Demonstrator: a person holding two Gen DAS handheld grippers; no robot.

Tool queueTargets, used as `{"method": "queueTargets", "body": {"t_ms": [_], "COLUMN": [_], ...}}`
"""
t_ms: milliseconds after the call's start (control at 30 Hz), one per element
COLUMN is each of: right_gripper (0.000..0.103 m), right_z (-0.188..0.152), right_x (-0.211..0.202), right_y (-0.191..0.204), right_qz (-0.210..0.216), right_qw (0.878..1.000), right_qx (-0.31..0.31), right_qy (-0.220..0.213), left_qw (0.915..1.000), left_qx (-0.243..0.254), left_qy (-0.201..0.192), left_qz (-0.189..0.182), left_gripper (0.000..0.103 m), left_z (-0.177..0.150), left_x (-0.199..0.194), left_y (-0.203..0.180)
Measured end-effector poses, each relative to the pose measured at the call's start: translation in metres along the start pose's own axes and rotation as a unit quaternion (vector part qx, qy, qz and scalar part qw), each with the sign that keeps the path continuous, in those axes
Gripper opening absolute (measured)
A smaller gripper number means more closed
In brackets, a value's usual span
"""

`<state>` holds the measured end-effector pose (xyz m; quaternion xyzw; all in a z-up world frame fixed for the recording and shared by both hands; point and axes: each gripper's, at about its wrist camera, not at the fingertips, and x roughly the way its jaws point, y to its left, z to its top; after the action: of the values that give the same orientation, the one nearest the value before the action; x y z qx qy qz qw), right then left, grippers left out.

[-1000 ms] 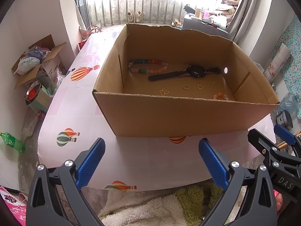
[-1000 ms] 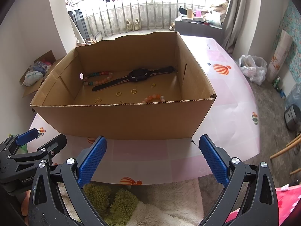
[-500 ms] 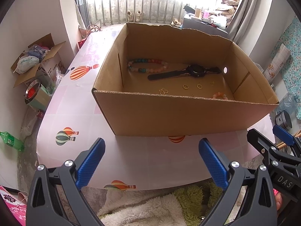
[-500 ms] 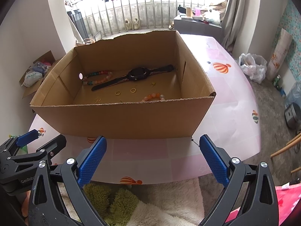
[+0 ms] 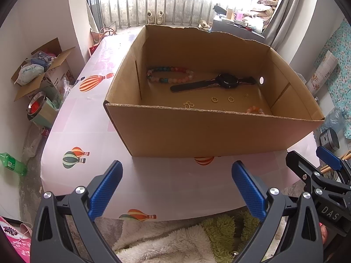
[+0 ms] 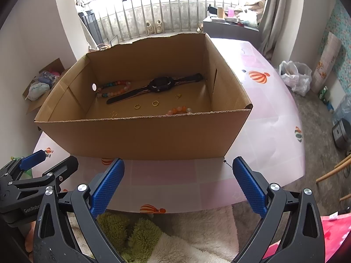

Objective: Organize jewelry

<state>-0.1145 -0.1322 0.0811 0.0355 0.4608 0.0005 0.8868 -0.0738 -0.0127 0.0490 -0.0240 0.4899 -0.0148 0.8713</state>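
An open cardboard box (image 5: 197,129) (image 6: 140,135) stands on the table. On its floor lie a black watch (image 5: 226,81) (image 6: 161,85), a multicoloured bead bracelet (image 5: 169,74) (image 6: 114,89), an orange bead bracelet (image 5: 254,110) (image 6: 178,110), two gold rings (image 5: 214,99) (image 6: 155,103) and small gold pieces (image 5: 188,104). My left gripper (image 5: 176,186) is open with nothing between its fingers, held back over the table's near edge. My right gripper (image 6: 177,184) is likewise open and empty, in front of the box.
The table wears a pink cloth with balloon prints (image 5: 94,83) (image 6: 258,76). A fluffy white and green fabric (image 5: 188,239) lies below the near edge. On the floor are a box of clutter (image 5: 37,70), a green bottle (image 5: 13,161) and plastic bags (image 6: 296,76).
Both views have shifted very slightly; the box and jewellery stay put and both grippers stay open.
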Motion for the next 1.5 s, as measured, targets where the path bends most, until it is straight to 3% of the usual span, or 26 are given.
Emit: {"method": "queueTargets", "body": {"t_ms": [1500], "right_gripper": [0.095], "right_z": [-0.0029], "right_x": [0.0039], "right_y": [-0.003], "right_qz": [0.006], "right_qw": [1.0], "right_qx": [0.003], "right_qy": [0.01], "left_qw": [1.0], "left_qx": [-0.007], "left_qy": [0.002], "left_qz": [-0.002], "left_gripper": [0.098], "left_z": [-0.0039], "left_x": [-0.0008], "left_y": [0.0017]}}
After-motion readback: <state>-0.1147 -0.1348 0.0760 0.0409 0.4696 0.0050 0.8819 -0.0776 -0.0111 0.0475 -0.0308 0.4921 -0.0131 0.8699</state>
